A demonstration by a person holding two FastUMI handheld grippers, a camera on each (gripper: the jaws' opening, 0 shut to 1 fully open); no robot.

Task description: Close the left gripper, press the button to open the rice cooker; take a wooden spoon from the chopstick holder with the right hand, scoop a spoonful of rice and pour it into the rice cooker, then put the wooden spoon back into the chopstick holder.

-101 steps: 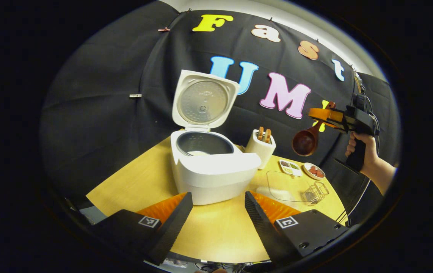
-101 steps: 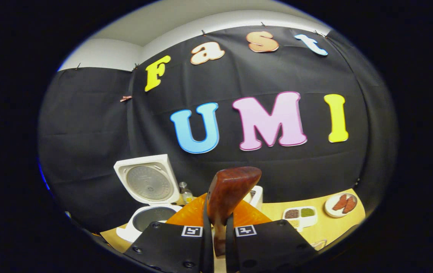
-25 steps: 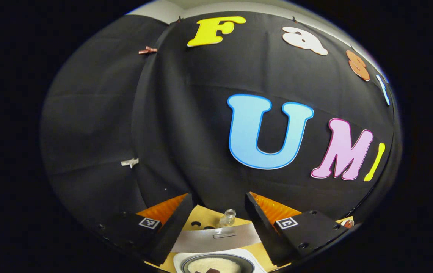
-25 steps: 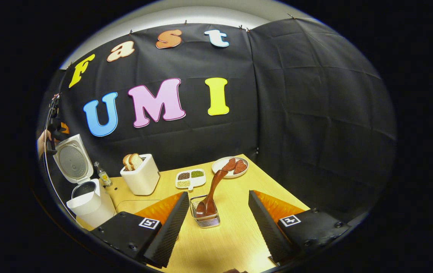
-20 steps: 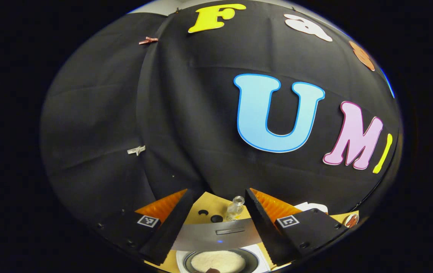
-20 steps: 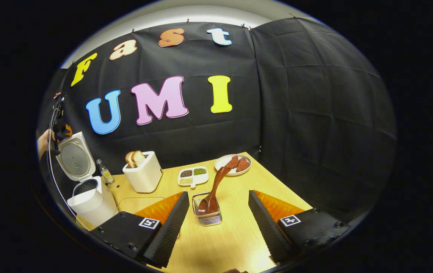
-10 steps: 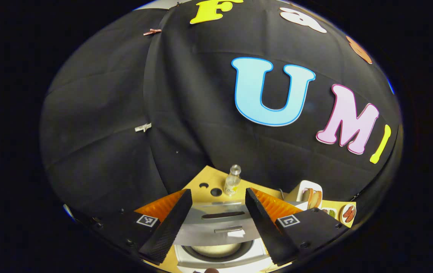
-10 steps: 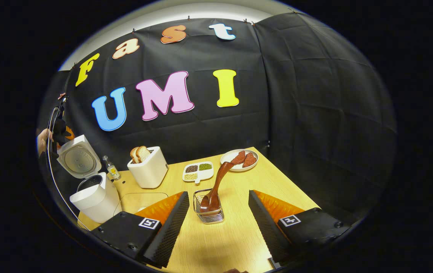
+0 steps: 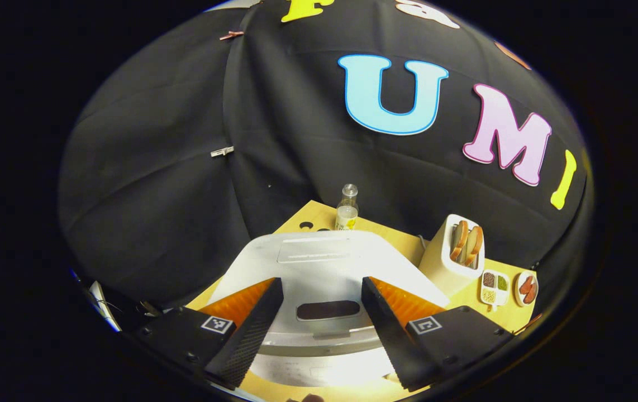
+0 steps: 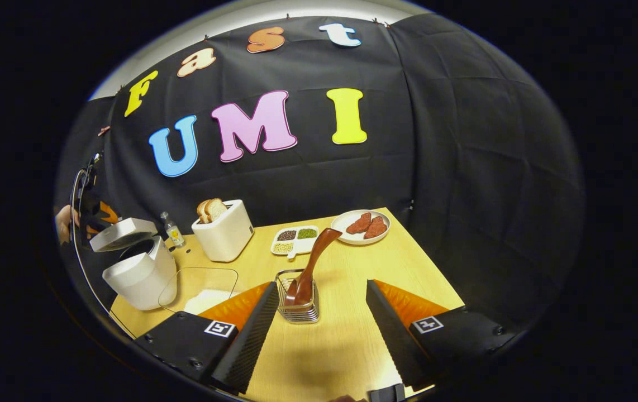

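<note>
The white rice cooker point(image 10: 141, 274) stands at the table's left, its lid point(image 10: 122, 233) tilted low over the pot with a gap still showing. In the left gripper view the lid point(image 9: 324, 259) lies right under my left gripper point(image 9: 319, 329), whose fingers stand open above its front part; whether they touch it I cannot tell. That gripper point(image 10: 93, 214) and the hand point(image 10: 62, 224) holding it appear behind the cooker. The wooden spoon point(image 10: 312, 258) rests bowl-down in the wire chopstick holder point(image 10: 298, 306). My right gripper point(image 10: 319, 335) is open just short of the holder, holding nothing.
A clear dish with rice point(image 10: 200, 292) lies between cooker and holder. A white toaster point(image 10: 224, 230) with bread, a small bottle point(image 10: 171, 229), a divided seasoning tray point(image 10: 295, 238) and a plate of red slices point(image 10: 361, 225) line the back. The table's right edge point(image 10: 431, 262) is near.
The cooker lid has swung down from upright to nearly flat, with my left gripper tipping down over it. My right gripper let go of the spoon, which now stands in the holder, and drew back.
</note>
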